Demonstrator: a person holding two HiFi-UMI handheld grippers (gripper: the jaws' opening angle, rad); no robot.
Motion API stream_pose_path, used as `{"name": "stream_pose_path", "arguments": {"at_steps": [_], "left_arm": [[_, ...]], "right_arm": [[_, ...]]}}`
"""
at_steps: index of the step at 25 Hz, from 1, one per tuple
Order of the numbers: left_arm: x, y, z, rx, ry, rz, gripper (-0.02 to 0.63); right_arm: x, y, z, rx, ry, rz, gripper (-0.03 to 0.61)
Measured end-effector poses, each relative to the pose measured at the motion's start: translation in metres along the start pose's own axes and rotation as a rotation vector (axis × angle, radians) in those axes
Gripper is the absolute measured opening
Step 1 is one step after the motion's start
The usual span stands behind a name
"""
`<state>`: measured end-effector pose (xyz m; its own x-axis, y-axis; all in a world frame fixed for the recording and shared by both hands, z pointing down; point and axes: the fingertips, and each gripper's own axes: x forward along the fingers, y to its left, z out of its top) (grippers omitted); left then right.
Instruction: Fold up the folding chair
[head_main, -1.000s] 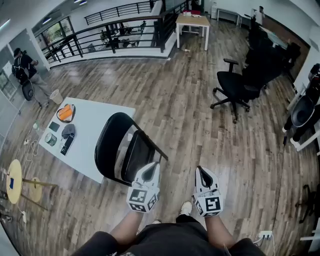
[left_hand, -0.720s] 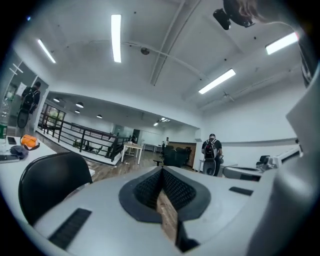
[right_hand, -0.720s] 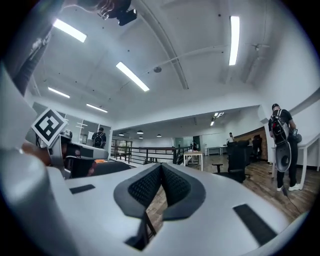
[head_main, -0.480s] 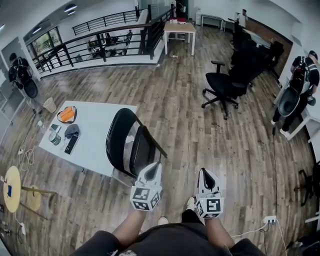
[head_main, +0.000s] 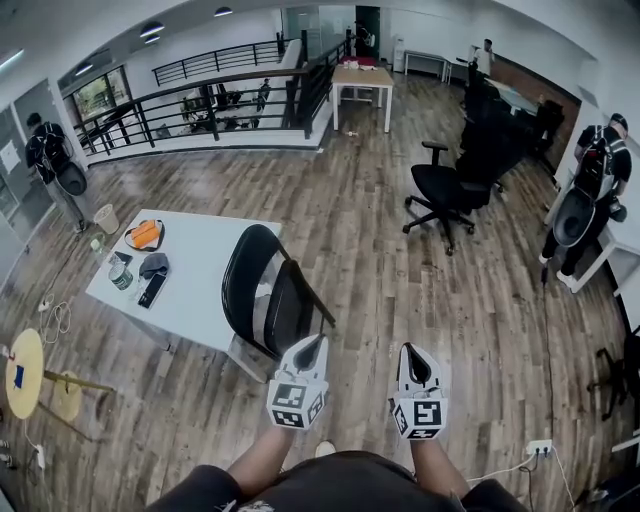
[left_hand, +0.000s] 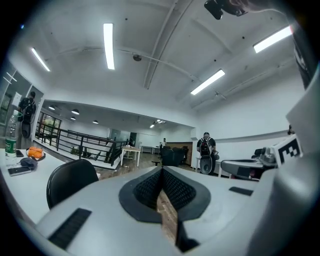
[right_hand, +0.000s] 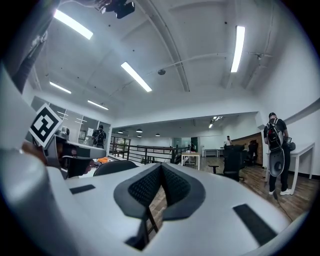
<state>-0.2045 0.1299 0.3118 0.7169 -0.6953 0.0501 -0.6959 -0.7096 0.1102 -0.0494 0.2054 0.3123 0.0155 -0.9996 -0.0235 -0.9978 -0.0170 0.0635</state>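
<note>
The black folding chair (head_main: 262, 297) stands on the wooden floor against the white table (head_main: 200, 285), its rounded back towards the table. My left gripper (head_main: 312, 342) is shut and empty, its tips just in front of the chair's near edge and apart from it. My right gripper (head_main: 409, 352) is also shut and empty, over bare floor to the right of the chair. In the left gripper view the shut left gripper (left_hand: 161, 173) points level, with the chair's back (left_hand: 70, 181) at lower left. The right gripper view shows the shut right gripper (right_hand: 160, 168) and the chair back (right_hand: 113, 167) beyond it.
The table carries an orange bag (head_main: 146, 234), a can and a phone. A black office chair (head_main: 444, 189) stands ahead to the right. One person with a backpack (head_main: 590, 185) stands at the right, another (head_main: 50, 158) at far left. A round stool (head_main: 25, 373) is at lower left, a railing (head_main: 215, 95) behind.
Both grippers have stayed shut, side by side. The view has shifted: the chair and table now sit further right and a little farther off, and a person with a backpack has come into view at the right.
</note>
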Motion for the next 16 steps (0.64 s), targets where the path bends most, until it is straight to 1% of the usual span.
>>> {"name": "stream_pose_path", "arguments": {"at_steps": [6, 7, 11, 16], "left_arm": [[-0.003, -0.031, -0.002, 0.008, 0.017, -0.001, 0.005], [-0.002, -0.034, -0.001, 0.007, 0.016, 0.001, 0.005], [-0.001, -0.045, 0.0, -0.014, 0.009, 0.014, 0.005], [0.006, -0.06, 0.005, -0.008, 0.009, 0.014, 0.005]], "right_arm": [[-0.025, -0.017, 0.0, 0.003, 0.004, -0.01, 0.012], [-0.027, -0.02, 0.0, 0.013, 0.005, -0.011, 0.012], [-0.034, -0.034, 0.004, 0.112, -0.01, -0.022, 0.012], [-0.035, -0.047, 0.005, 0.099, -0.009, -0.023, 0.012]]}}
